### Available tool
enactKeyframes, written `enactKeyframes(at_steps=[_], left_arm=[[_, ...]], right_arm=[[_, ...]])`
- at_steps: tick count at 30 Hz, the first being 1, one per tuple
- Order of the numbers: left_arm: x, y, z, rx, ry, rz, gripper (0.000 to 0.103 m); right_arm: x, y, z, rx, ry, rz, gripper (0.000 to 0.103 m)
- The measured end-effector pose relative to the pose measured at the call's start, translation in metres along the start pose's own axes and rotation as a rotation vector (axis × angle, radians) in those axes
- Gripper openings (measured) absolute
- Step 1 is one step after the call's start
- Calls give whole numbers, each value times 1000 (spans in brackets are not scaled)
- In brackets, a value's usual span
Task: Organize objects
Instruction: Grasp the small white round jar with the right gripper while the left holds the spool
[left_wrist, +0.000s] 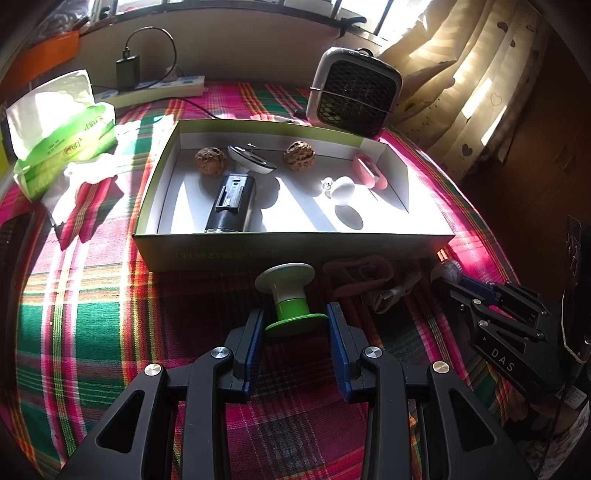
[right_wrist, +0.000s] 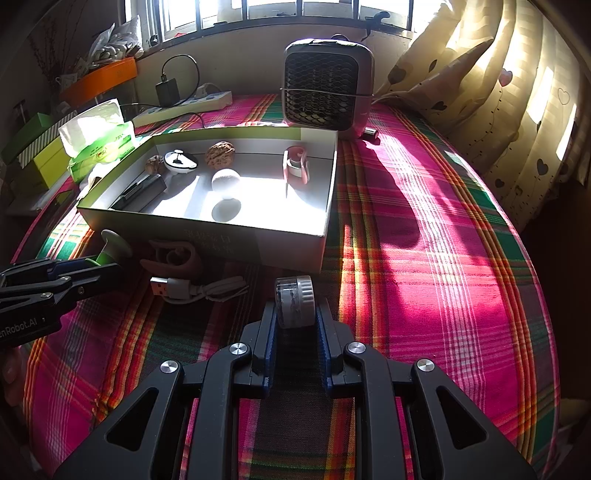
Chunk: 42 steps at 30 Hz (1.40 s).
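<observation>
My left gripper (left_wrist: 295, 323) is shut on the green base of a green-and-white spool-shaped object (left_wrist: 288, 291), just in front of the open cardboard box (left_wrist: 295, 247). My right gripper (right_wrist: 295, 319) is shut on a small clear cylinder with a ridged silver cap (right_wrist: 295, 299), near the box's (right_wrist: 288, 251) front right corner. The box holds two walnuts (left_wrist: 210, 160), a black device (left_wrist: 231, 201), a white ball-shaped item (left_wrist: 341, 188), a pink item (left_wrist: 369, 171) and a white dish-like item (left_wrist: 251, 158). The left gripper (right_wrist: 85, 267) also shows at the left of the right wrist view.
A brownish-pink silicone piece (right_wrist: 173, 258) and a white USB cable (right_wrist: 195, 290) lie on the plaid cloth between the grippers. A small grilled fan heater (right_wrist: 325, 88) stands behind the box. A tissue pack (left_wrist: 62, 136) and a power strip (left_wrist: 159, 88) are at the back left, curtains on the right.
</observation>
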<state>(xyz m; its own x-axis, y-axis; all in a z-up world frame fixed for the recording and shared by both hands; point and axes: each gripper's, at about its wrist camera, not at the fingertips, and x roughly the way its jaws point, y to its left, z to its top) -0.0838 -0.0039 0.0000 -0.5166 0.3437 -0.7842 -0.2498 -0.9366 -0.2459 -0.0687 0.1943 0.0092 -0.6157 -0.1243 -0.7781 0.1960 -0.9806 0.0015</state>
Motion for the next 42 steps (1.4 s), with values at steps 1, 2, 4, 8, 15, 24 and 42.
enactKeyframes(at_steps=[1,2,4,8,15,24,42], left_arm=[[0,0,0,-2,0,-1,30],[0,1,0,-3,-1,-2,30],[0,0,0,0,-2,-2,30],[-2,1,0,1,-6,0,30],[-6,0,0,4,-19,0,30],[-10,-2,1,16,-26,6,30],[-1,-1,-2,-1,15,14,30]], right_arm=[[0,0,0,0,0,0,20],[0,0,0,-1,0,0,20],[0,0,0,-1,0,0,20],[0,0,0,3,-1,2,20],[-3,-1,0,13,-11,11,20],[-7,-1,0,18,-22,19,20],[-8,-3,-2,21,-24,26,20]])
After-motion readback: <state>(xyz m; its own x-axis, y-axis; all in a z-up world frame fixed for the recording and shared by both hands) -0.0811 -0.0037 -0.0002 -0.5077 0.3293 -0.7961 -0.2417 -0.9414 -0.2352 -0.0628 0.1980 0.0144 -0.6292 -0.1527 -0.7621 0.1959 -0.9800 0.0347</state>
